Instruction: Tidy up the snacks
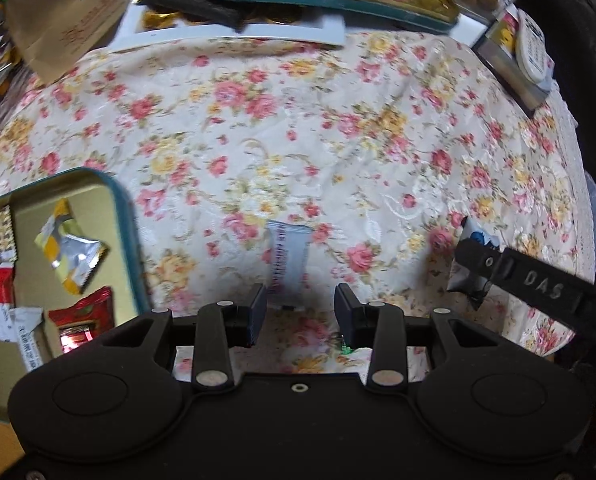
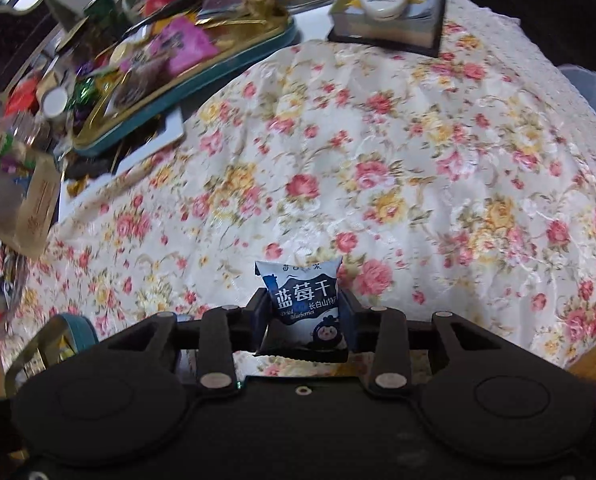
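My right gripper (image 2: 304, 312) is shut on a blue and white dried blueberry packet (image 2: 304, 304), held above the floral tablecloth. The packet and that gripper's finger also show at the right of the left wrist view (image 1: 472, 264). My left gripper (image 1: 300, 308) is open and empty, just above a pale blue and white snack stick (image 1: 288, 256) that lies on the cloth between and ahead of its fingers. A gold tin with a teal rim (image 1: 126, 232) sits to the left and holds several wrapped snacks, among them a yellow and silver packet (image 1: 72, 248) and a red packet (image 1: 84, 316).
A large teal-rimmed tray (image 2: 202, 76) piled with sweets stands at the back left. A brown paper bag (image 1: 66, 16) lies at the far left. A remote rests on a box (image 2: 390, 12) at the back right. The table edge runs along the right.
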